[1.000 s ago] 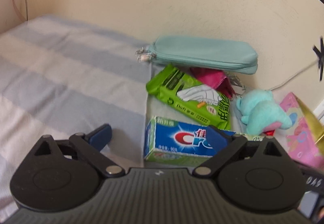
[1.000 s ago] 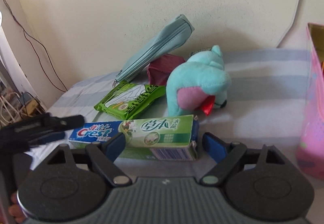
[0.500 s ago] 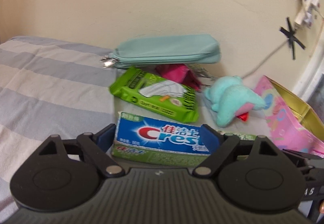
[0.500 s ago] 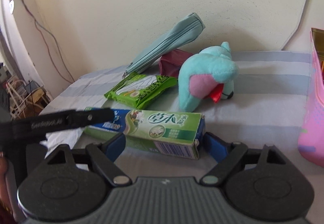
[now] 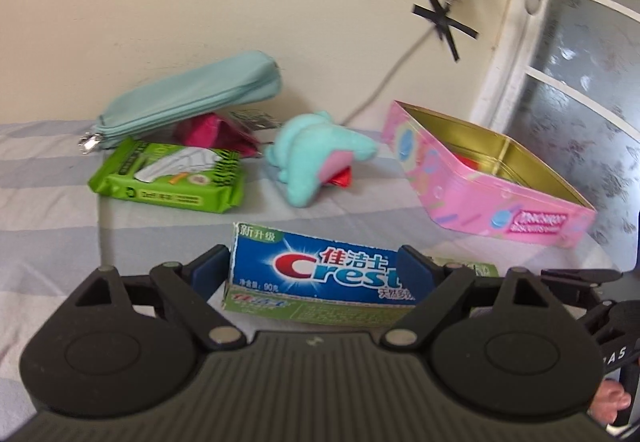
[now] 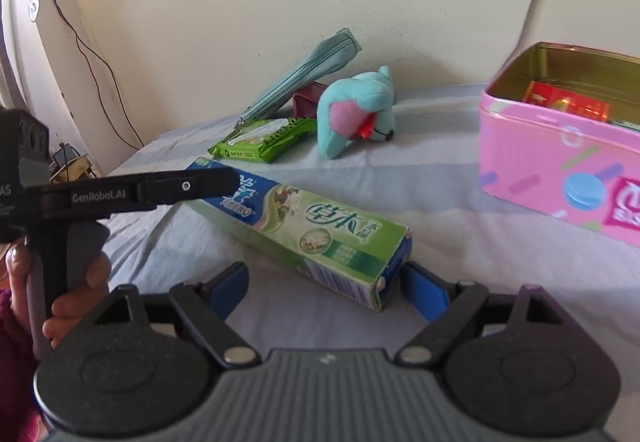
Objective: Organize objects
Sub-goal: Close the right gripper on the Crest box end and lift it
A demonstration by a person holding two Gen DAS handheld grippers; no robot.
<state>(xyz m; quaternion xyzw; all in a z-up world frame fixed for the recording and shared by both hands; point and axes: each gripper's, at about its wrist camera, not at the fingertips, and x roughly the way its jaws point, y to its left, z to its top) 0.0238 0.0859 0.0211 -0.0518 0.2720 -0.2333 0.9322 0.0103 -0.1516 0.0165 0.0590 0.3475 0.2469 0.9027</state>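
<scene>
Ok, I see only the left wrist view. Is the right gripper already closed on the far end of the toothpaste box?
Observer: No, the right gripper is open, with its fingers on both sides of the toothpaste box end.
Operator: What lies inside the pink tin?
Observer: A flat red packet with yellow print.
Operator: Anything left of the striped sheet?
Observer: Dark wires hang down the wall there.

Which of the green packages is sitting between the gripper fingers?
The Crest toothpaste box, flanked by both grippers' fingers; the green wet wipes pack lies farther back, untouched.
</scene>
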